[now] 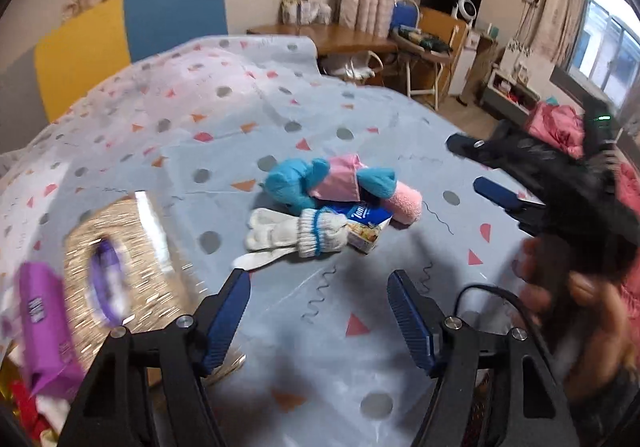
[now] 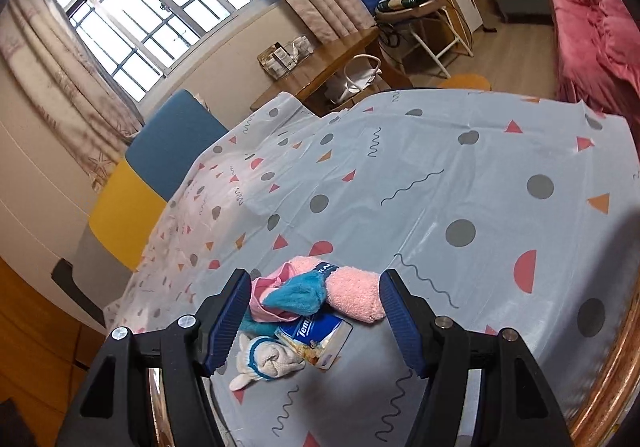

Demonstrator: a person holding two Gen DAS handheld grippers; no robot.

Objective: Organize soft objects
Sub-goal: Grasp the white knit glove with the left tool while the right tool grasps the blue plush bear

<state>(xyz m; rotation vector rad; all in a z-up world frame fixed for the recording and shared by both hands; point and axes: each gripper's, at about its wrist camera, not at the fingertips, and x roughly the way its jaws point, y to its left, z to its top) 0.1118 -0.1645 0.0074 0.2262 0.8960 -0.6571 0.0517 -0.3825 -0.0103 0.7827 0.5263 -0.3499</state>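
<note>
On the table, spread with a pale blue cloth printed with grey dots, red triangles and squiggles, your soft things lie in one small heap near the middle. A blue plush toy in a pink garment lies at the back of the heap, with a rolled pink towel touching it on the right. Just in front of these sits a blue-and-white tissue pack, and a white knit glove with a blue band at the cuff leans against the pack's left side, its fingers pointing left.

Your left gripper hangs over bare cloth on the near side of the heap, its blue pads apart and nothing between them. At the left edge of its view a round woven basket stands on the table, blurred, with a purple packet at its near rim.

Your right gripper points down at the heap from the other side. Its pads stand apart and grip nothing; in its own view the towel, the toy and the tissue pack show in the gap between them, lying on the cloth beyond. From the left camera, you can see this right gripper reaching in from the right, your hand wrapped round its handle, blurred.
</note>
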